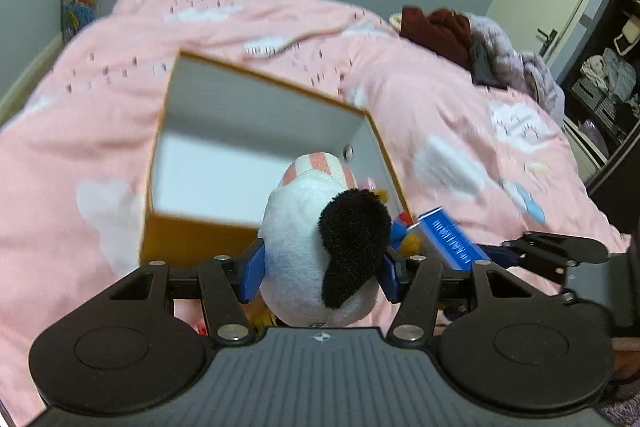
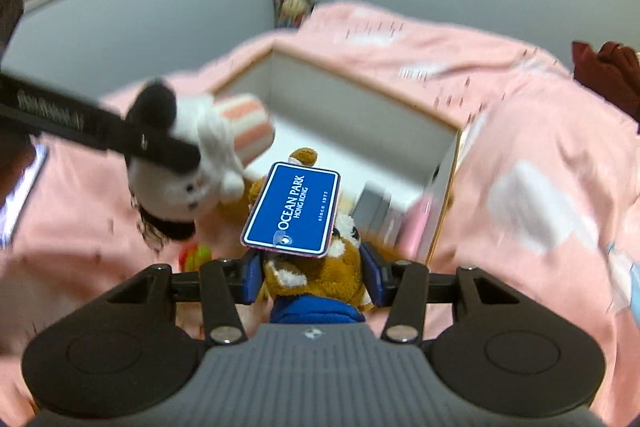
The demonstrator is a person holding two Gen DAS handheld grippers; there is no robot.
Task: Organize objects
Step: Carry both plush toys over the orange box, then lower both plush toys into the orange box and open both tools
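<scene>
The left tongs (image 1: 320, 267) grip a white plush toy with black ears and a pink-striped hat (image 1: 320, 247) over the pink bed (image 1: 80, 147). The right tongs (image 2: 312, 277) grip a brown plush toy with a blue tag (image 2: 316, 267) beside the orange-edged open box (image 2: 360, 99).

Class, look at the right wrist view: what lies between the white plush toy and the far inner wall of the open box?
Only the bare white floor of the box lies beyond the white plush toy, in the right wrist view.

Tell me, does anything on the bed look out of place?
Yes. A pile of dark red and grey clothes lies crumpled on the far side of the pink duvet, away from the open box.
</scene>
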